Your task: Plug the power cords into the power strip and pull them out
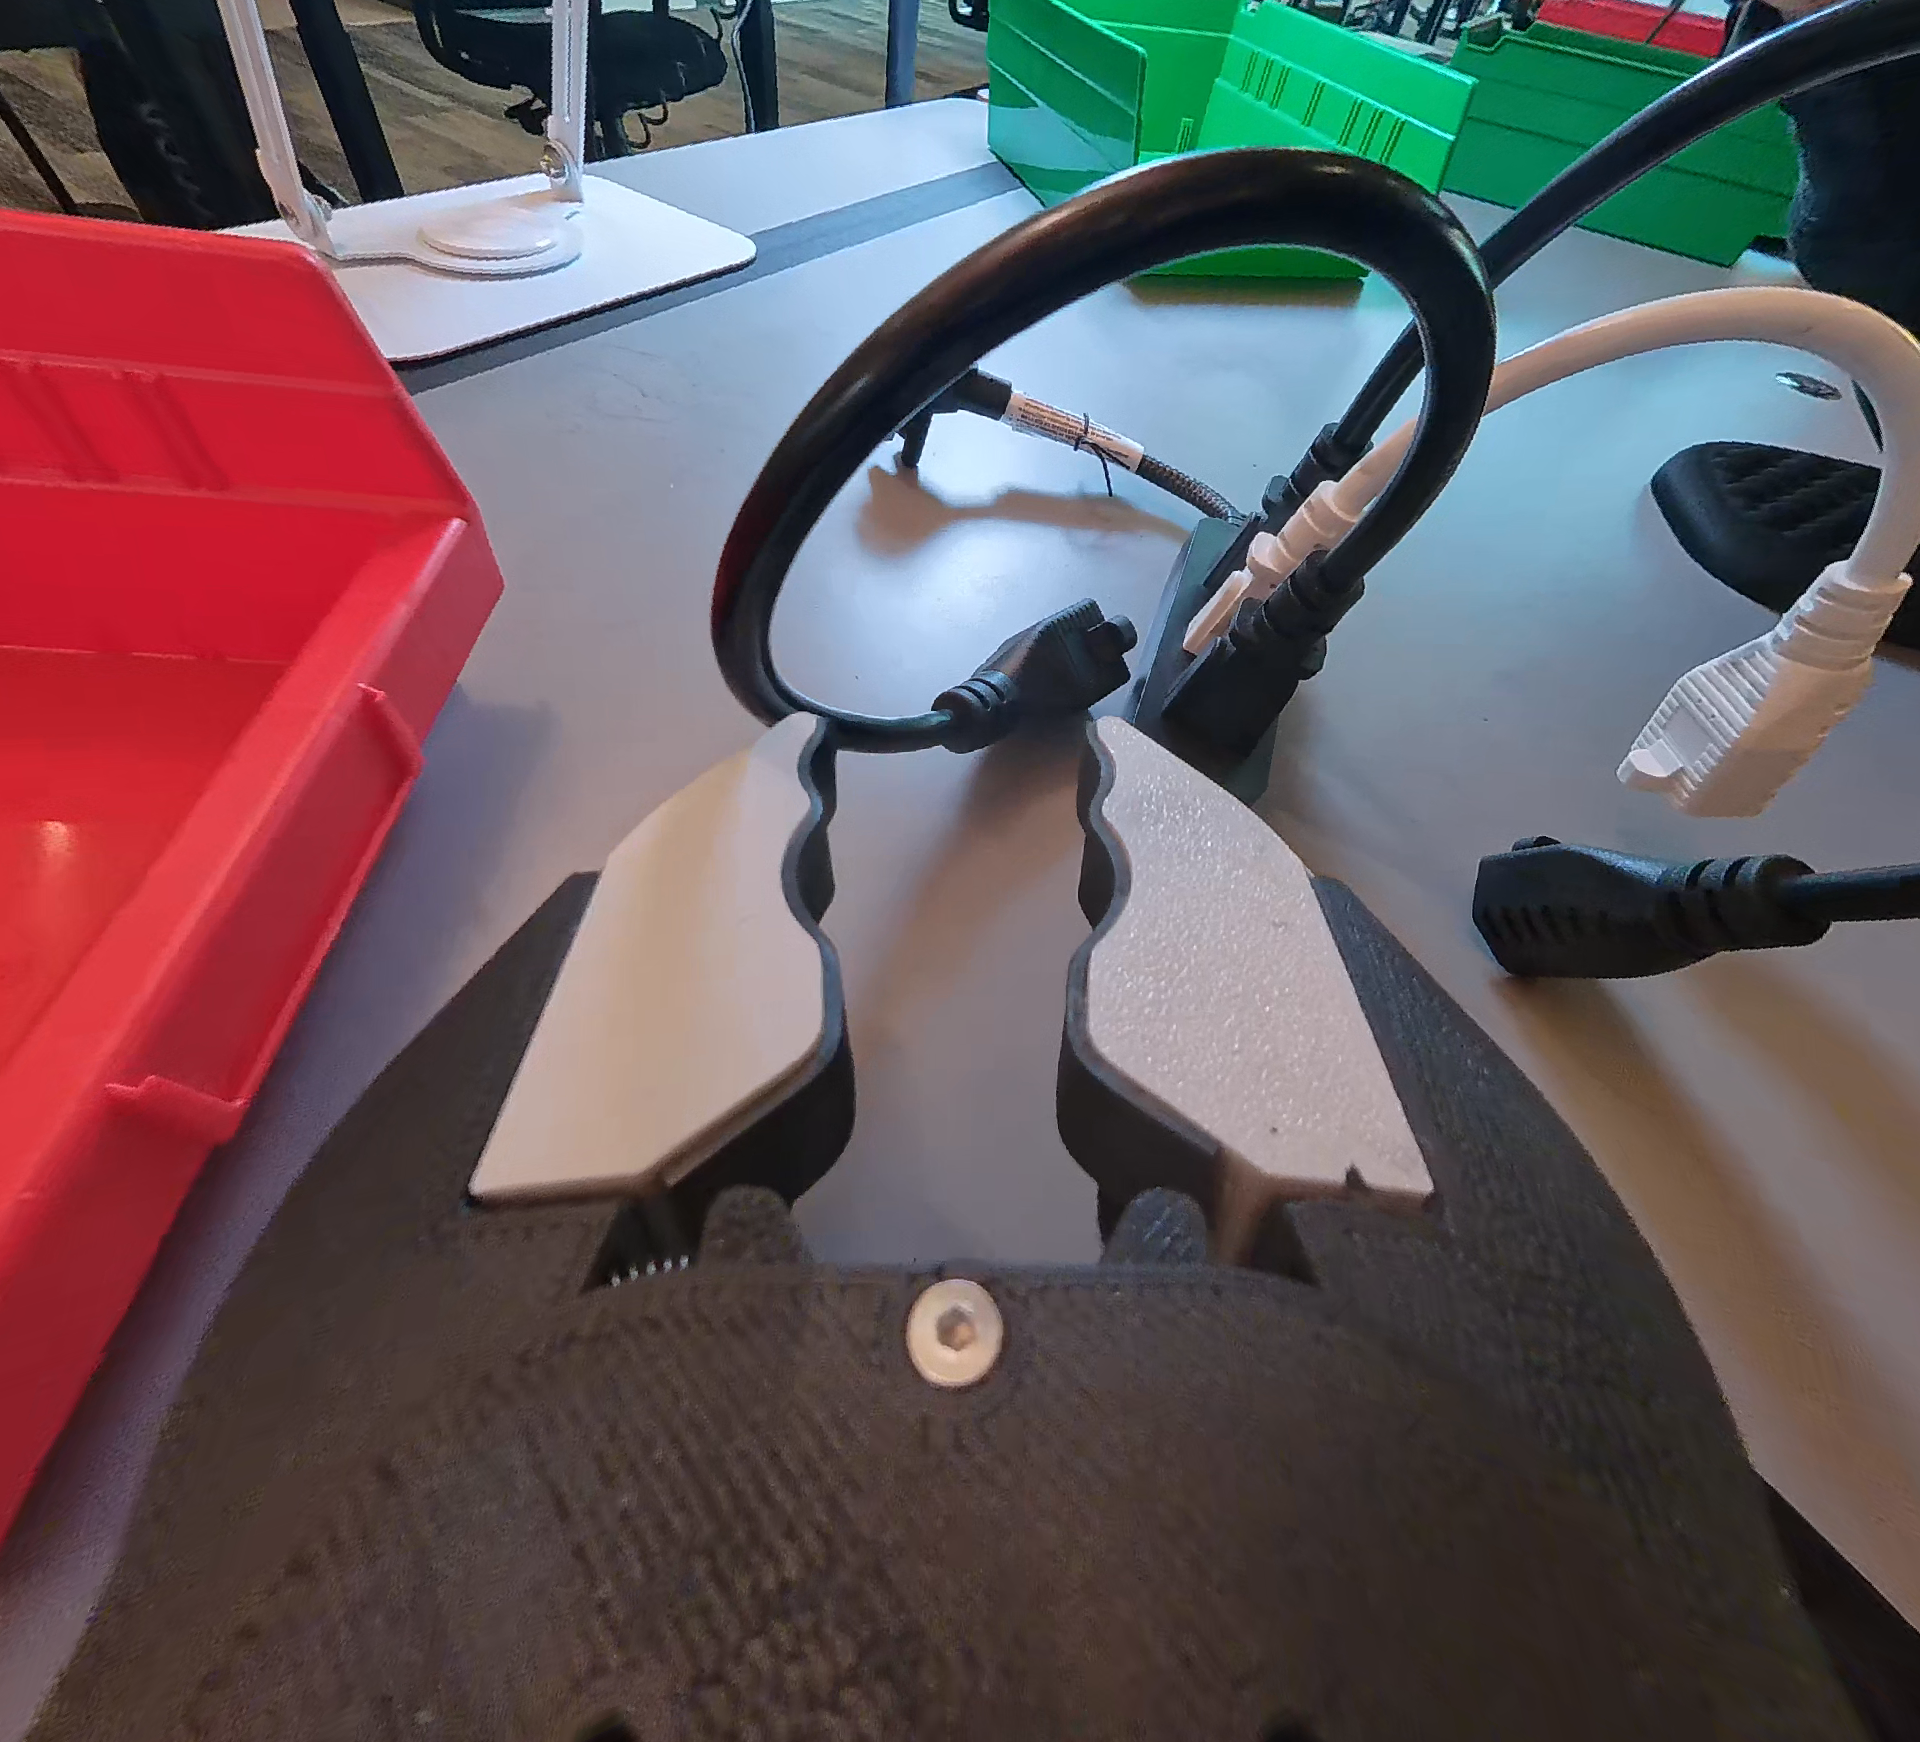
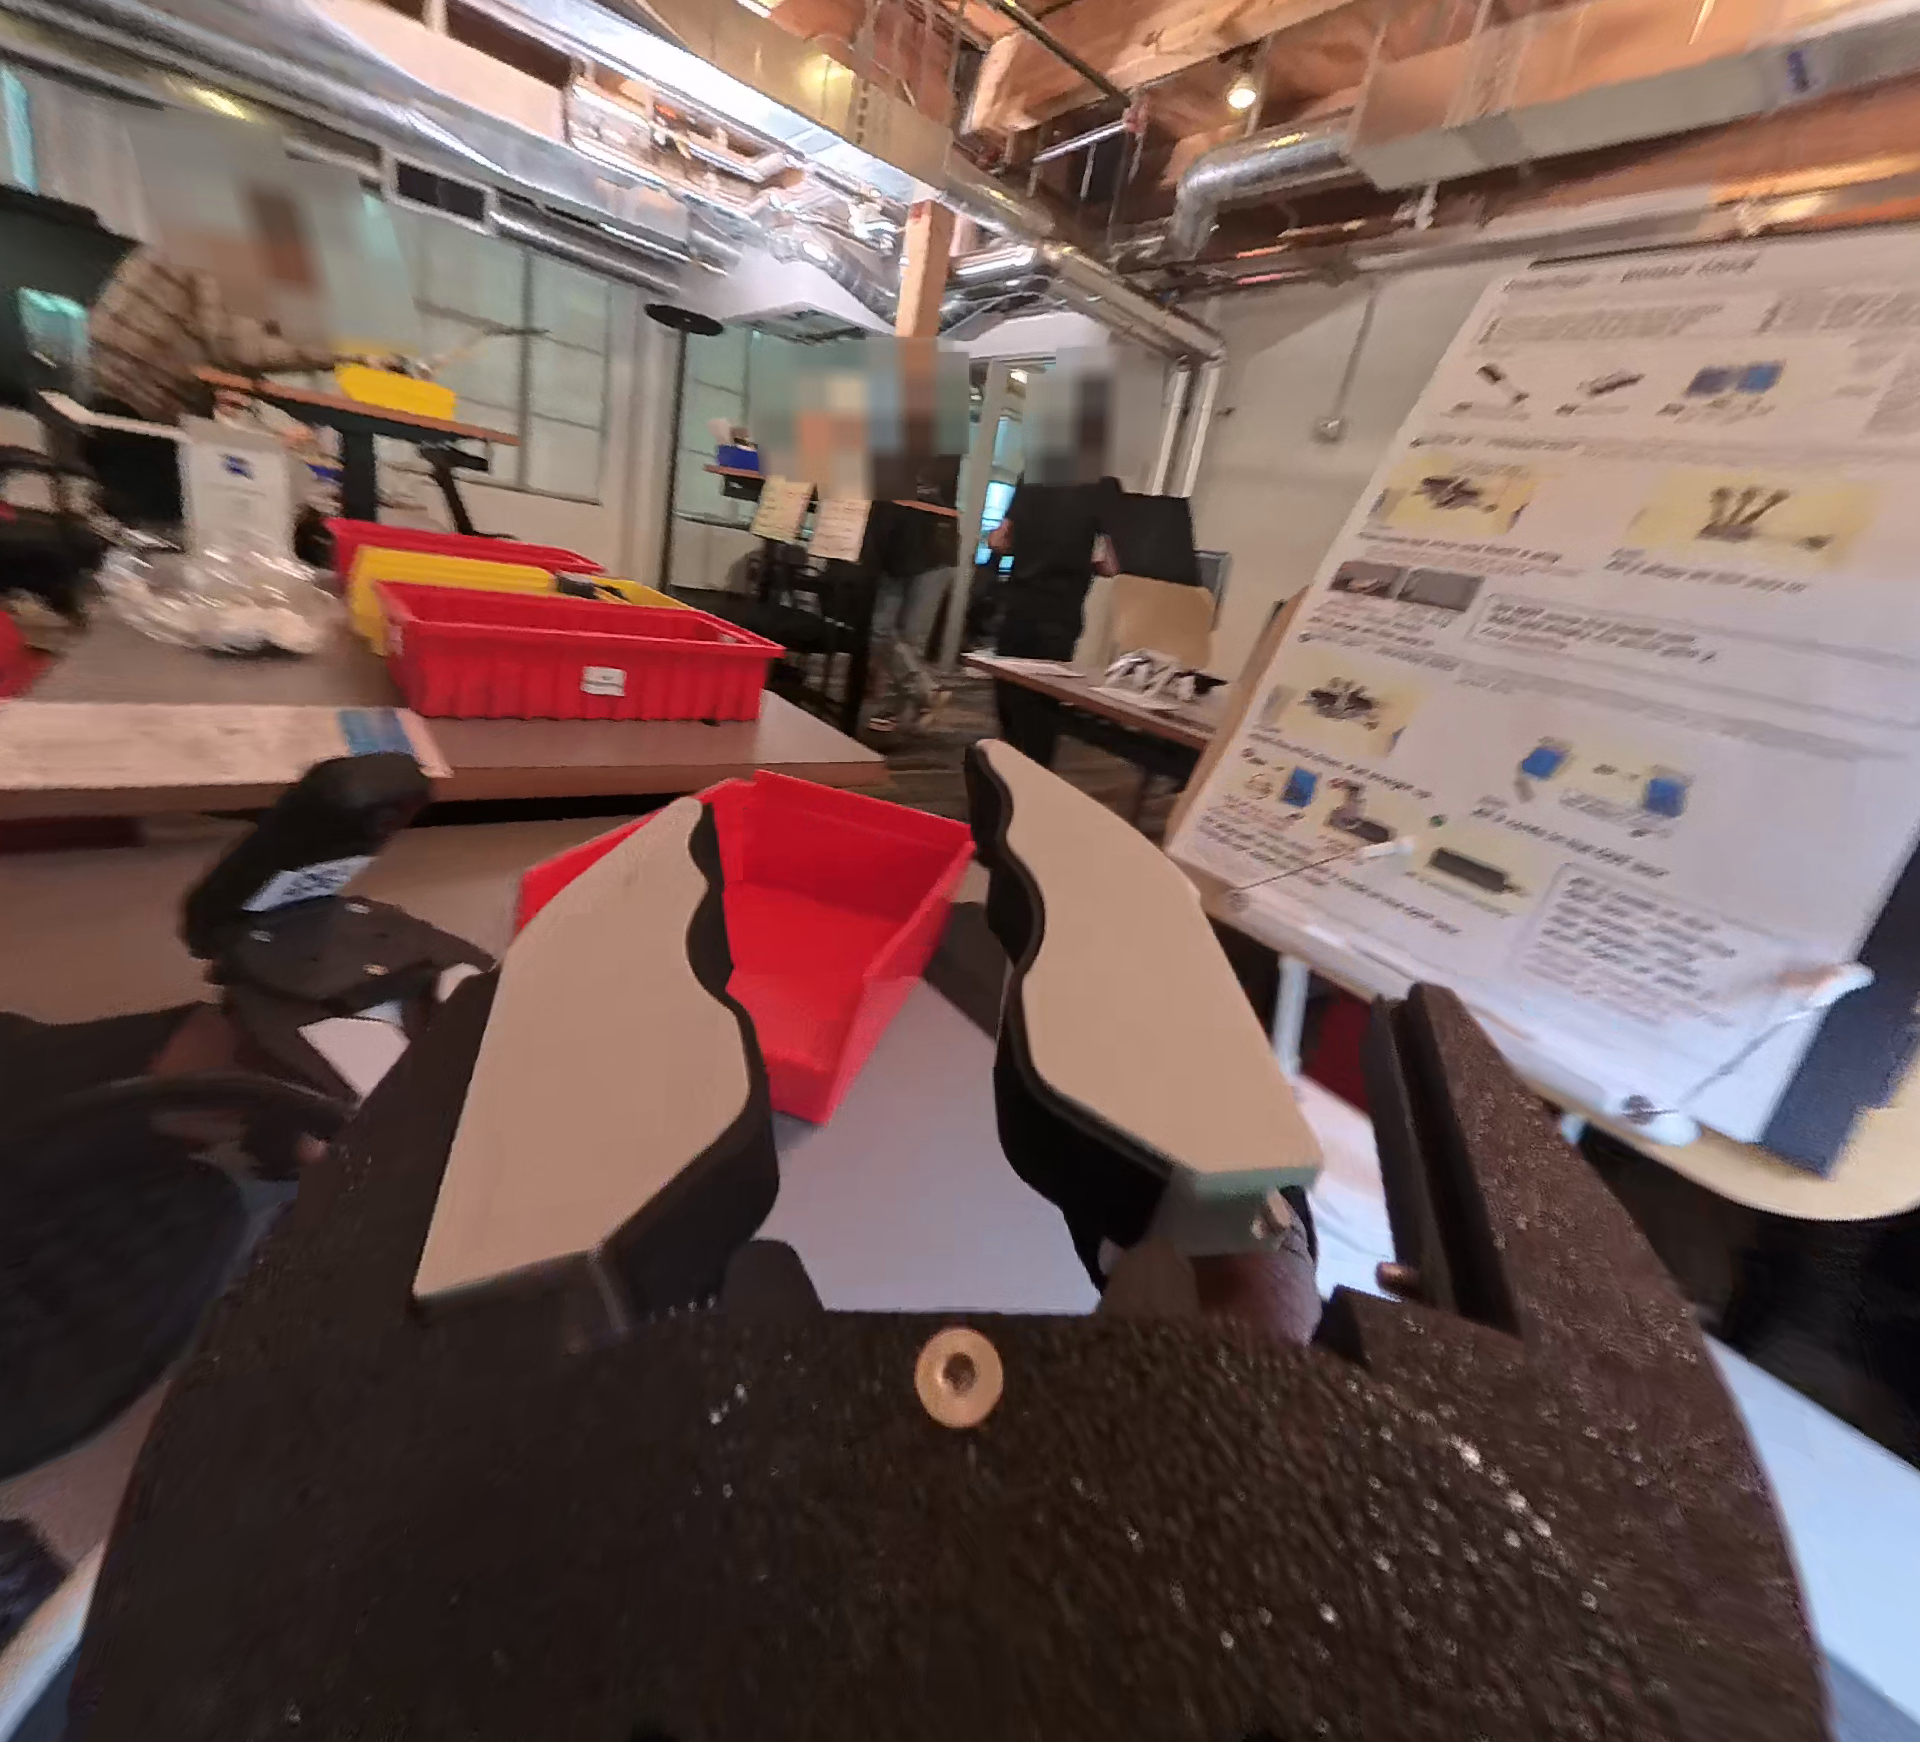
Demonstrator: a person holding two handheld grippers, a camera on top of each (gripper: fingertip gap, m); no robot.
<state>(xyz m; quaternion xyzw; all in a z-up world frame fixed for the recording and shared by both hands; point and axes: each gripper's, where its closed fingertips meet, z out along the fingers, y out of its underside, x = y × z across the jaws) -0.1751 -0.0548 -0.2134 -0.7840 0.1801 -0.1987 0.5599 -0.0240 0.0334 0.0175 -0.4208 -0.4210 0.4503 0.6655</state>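
Power cords first: moving left to right past the red plastic bin (image 1: 208, 653), a stiff black rubber cord arches in a springy loop (image 1: 1091, 321) down to its loose moulded connector (image 1: 1049, 664), just ahead of the left gripper (image 1: 956, 819), fingers wide apart and empty. Best hold looks like that hard connector body, not the slick cable. Beside it, black and white plugs crowd the dark power strip (image 1: 1216, 653) on the grey table (image 1: 623, 466), so room is tight there, while the right gripper (image 2: 862, 923) hangs raised, open, holding nothing.

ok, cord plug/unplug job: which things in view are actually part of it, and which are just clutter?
Part of the job:
- power strip, cords plugged in
- looped black cord, its free end just ahead of the open left claw
- white cord
- loose black cord end

Lying about:
- red bin
- green bins
- white stand base
- instruction board
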